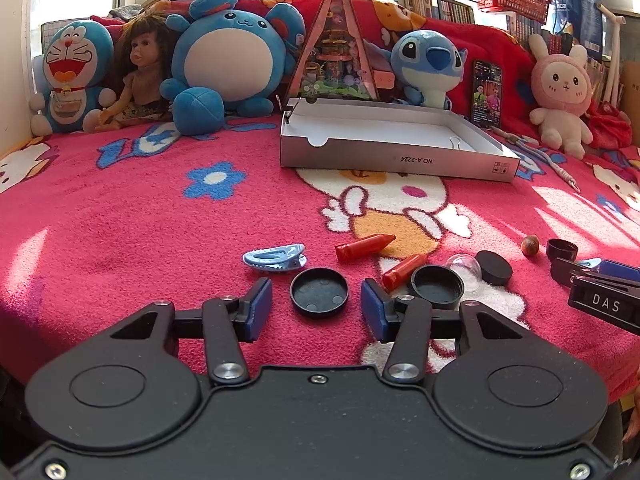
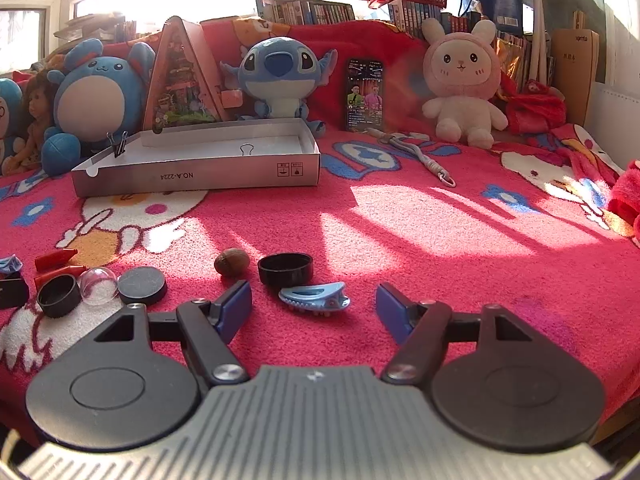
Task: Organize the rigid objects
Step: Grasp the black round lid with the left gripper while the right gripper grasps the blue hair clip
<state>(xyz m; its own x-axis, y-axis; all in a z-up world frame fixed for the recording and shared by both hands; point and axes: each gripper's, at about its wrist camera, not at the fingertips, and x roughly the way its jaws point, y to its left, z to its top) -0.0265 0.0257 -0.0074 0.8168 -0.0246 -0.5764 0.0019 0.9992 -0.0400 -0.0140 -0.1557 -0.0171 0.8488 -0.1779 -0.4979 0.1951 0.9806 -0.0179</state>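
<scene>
My left gripper (image 1: 317, 300) is open, its blue pads either side of a black round lid (image 1: 319, 291) on the red blanket. A blue hair clip (image 1: 275, 258), two red crayons (image 1: 364, 246) (image 1: 404, 271), a black cap (image 1: 437, 284), a clear dome (image 1: 464, 266), a black disc (image 1: 494, 267) and a nut (image 1: 529, 245) lie beyond. My right gripper (image 2: 314, 308) is open around a second blue hair clip (image 2: 314, 298); a black cap (image 2: 285, 268) and the nut (image 2: 231, 262) lie just past it. The open grey box (image 1: 384, 160) (image 2: 200, 176) holds a binder clip (image 2: 247, 148).
Plush toys (image 1: 236, 52) (image 2: 462, 80), a doll (image 1: 140, 76), a triangular display case (image 1: 338, 52) and a phone (image 2: 364, 94) line the back. A cord (image 2: 420, 152) lies right of the box. The right gripper shows at the right edge of the left wrist view (image 1: 600, 288).
</scene>
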